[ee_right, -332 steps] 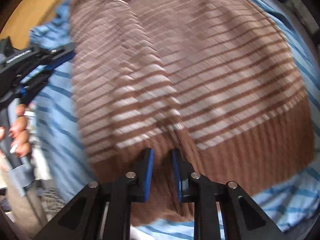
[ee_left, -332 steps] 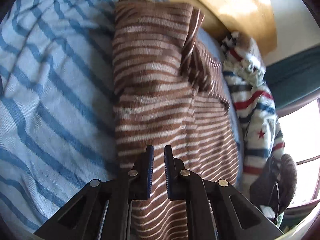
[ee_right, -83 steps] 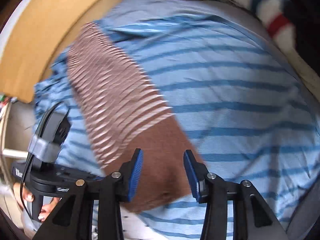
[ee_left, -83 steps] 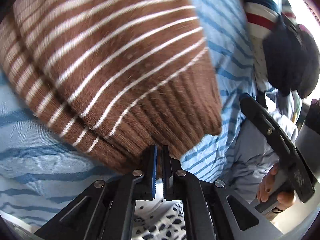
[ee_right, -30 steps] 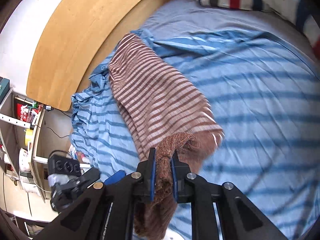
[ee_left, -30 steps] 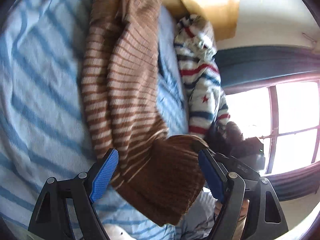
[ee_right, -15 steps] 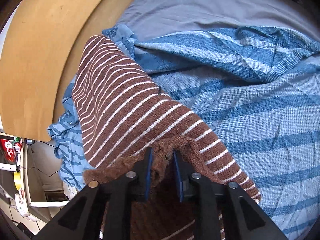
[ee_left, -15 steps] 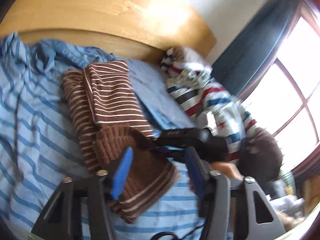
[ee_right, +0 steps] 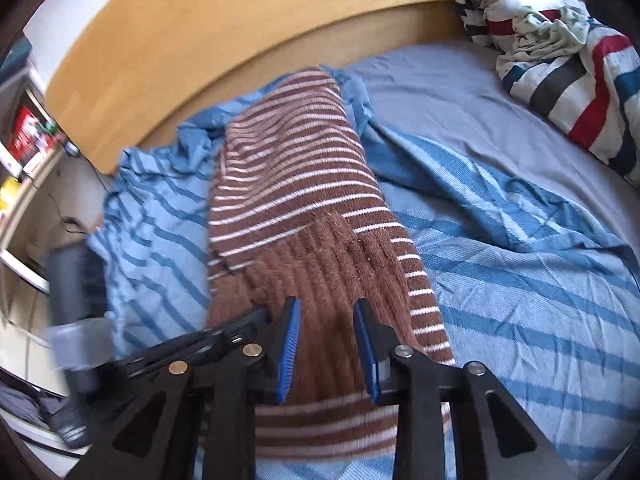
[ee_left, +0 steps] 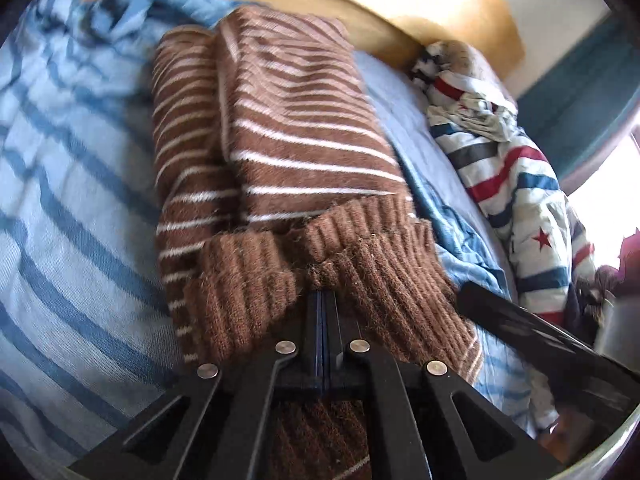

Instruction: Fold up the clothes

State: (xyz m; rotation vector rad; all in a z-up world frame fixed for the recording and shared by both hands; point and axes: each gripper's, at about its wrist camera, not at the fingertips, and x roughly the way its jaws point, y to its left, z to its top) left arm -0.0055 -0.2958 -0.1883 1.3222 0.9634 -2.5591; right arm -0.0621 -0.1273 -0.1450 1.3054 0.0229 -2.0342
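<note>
The left gripper has its two fingers pressed flat together, with no cloth seen between the blue pads; its tips rest against the ribbed hem of a brown sweater with thin white stripes. The right gripper has its fingers parted, and they hover over the same ribbed hem without pinching it; the blue pads stand clear on each side of the knit. In the right wrist view, the black frame of the left gripper reaches in from the left, just beside the right gripper's left finger.

The sweater lies folded lengthwise into a narrow strip, hem end nearest the grippers, running away toward a curved wooden headboard. It rests on a light blue blanket with darker blue stripes, which is spread rumpled over a plain blue sheet. At the far right of the bed, a bundled white duvet with red, blue and grey stripes and small stars sits apart from the sweater. Blurred shelves stand to the left of the bed.
</note>
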